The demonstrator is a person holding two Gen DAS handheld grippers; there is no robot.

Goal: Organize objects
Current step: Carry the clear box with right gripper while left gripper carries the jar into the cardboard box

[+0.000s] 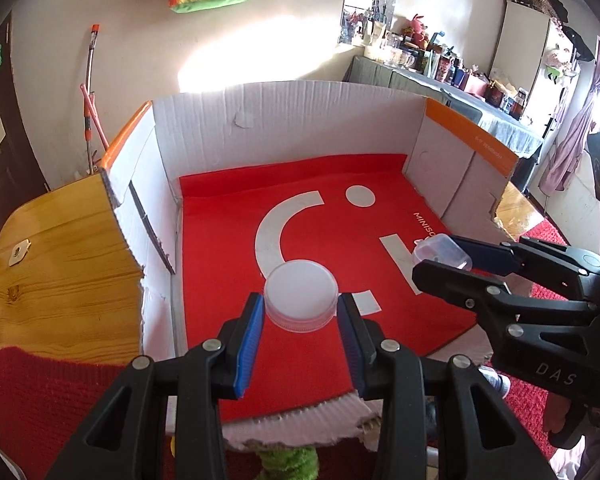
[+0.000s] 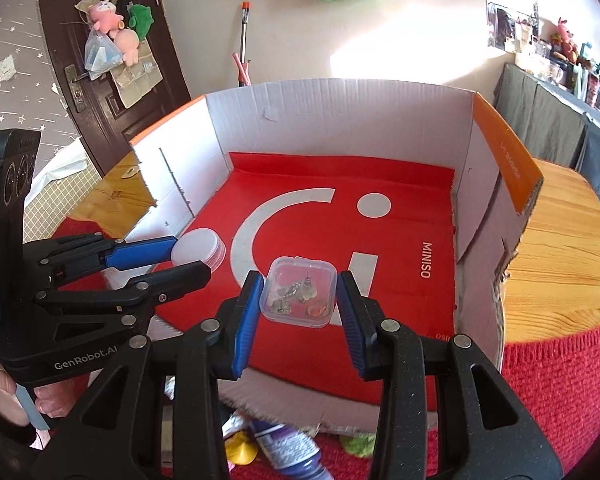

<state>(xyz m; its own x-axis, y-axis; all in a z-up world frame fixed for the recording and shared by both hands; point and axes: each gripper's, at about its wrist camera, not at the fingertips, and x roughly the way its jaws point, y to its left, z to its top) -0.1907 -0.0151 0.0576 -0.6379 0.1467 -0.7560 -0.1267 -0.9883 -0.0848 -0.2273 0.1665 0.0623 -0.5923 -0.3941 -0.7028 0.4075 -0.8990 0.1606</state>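
My left gripper [image 1: 301,305] is shut on a round white jar [image 1: 300,295] with a flat lid, held above the red floor of a cardboard box [image 1: 284,128]. My right gripper [image 2: 298,295] is shut on a small clear plastic case [image 2: 299,297] with little metal trinkets inside. The left wrist view shows the right gripper [image 1: 444,258] at the right with the clear case [image 1: 441,253] in its tips. In the right wrist view, the left gripper [image 2: 188,258] enters from the left, carrying the white jar [image 2: 198,251]. Both items hang over the box's front half.
The box has white inner walls, orange flaps [image 2: 504,152] and a red liner [image 2: 340,208] with white markings. It rests on a wooden table [image 2: 560,264] with a red cloth [image 2: 556,392]. Below the box's torn front edge lie a purple bottle [image 2: 288,446] and yellow and green items.
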